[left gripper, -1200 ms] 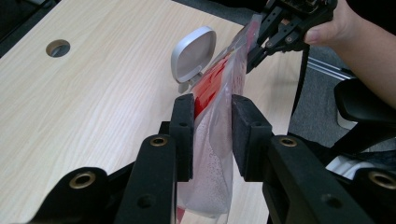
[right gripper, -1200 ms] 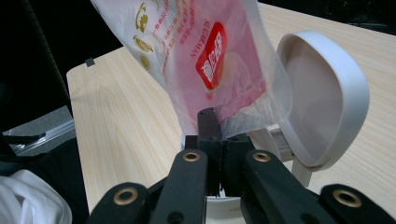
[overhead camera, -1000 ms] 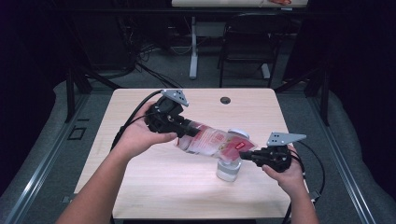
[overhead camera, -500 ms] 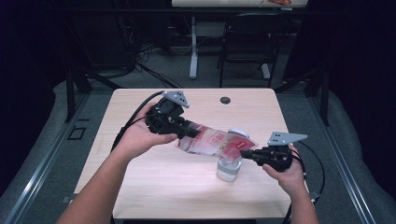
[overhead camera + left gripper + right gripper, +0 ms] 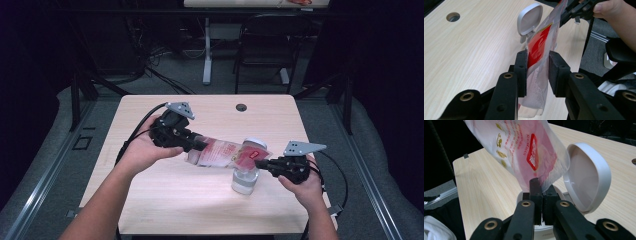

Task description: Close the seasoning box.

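Observation:
A clear plastic bag with red and pink print (image 5: 227, 153) hangs in the air between both grippers, above the table. My left gripper (image 5: 196, 145) is shut on one end of the bag (image 5: 537, 60). My right gripper (image 5: 261, 163) is shut on the other end of the bag (image 5: 524, 150). Under that end stands a clear jar (image 5: 245, 179) with its white hinged lid (image 5: 587, 178) flipped open. The lid (image 5: 530, 18) stands upright behind the bag. White grains lie inside the bag near the left jaws.
The light wooden table (image 5: 165, 200) has a round cable hole (image 5: 241, 107) near its far edge. Black cables (image 5: 145, 125) trail from both grippers. A chair (image 5: 262, 45) and desk legs stand on the grey floor beyond the table.
The bag and both grippers hold nearly the same place. The right gripper has dipped slightly toward the jar.

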Motion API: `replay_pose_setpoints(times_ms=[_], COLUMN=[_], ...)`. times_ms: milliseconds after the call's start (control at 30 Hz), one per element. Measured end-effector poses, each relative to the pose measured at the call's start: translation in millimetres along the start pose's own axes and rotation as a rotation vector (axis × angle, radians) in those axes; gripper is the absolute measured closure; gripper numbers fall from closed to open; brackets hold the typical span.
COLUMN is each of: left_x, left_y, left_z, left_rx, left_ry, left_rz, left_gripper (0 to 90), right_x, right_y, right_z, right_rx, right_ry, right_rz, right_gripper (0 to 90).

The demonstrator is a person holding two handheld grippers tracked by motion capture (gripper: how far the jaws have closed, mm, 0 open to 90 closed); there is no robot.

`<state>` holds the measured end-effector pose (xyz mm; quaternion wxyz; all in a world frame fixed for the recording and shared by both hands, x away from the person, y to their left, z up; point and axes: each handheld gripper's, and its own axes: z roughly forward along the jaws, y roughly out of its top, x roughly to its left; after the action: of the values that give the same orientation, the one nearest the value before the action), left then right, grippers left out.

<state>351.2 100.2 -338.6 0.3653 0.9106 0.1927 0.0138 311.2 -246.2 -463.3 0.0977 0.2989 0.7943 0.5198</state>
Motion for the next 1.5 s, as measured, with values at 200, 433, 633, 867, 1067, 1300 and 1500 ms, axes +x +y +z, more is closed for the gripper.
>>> replay_pose_setpoints(times_ms=[200, 433, 633, 867, 1067, 1300, 1500], left_x=[3.3, 5.9, 7.7, 9.9, 11.1, 12.7, 14.8], left_y=[-8.1, -15.7, -21.2, -28.2, -33.2, -39.0, -44.2], left_z=[-0.3, -0.1, 0.0, 0.3, 1.0, 2.7, 4.7], left_rx=[-0.007, -0.022, -0.026, -0.038, -0.041, -0.046, -0.048], left_ry=[-0.002, -0.012, -0.006, -0.009, -0.013, -0.018, -0.023], left_rz=[-0.009, -0.028, -0.037, -0.047, -0.053, -0.063, -0.073], left_gripper=[71.2, 71.4, 71.6, 71.7, 71.7, 71.6, 71.5], right_x=[0.8, 1.1, 0.0, -0.1, 0.2, -1.6, -4.8], right_y=[1.5, 1.7, 1.1, 0.5, -0.6, -3.4, -6.6], right_z=[1.0, 3.1, 4.0, 5.7, 10.0, 11.5, 13.9], right_rx=[-0.014, -0.043, -0.063, -0.076, -0.071, -0.074, -0.067], right_ry=[0.004, -0.001, 0.003, 0.023, 0.032, 0.056, 0.081], right_rz=[-0.004, 0.003, 0.013, 0.023, 0.026, 0.040, 0.054], right_gripper=[88.7, 88.5, 87.9, 86.5, 84.2, 83.7, 81.6])
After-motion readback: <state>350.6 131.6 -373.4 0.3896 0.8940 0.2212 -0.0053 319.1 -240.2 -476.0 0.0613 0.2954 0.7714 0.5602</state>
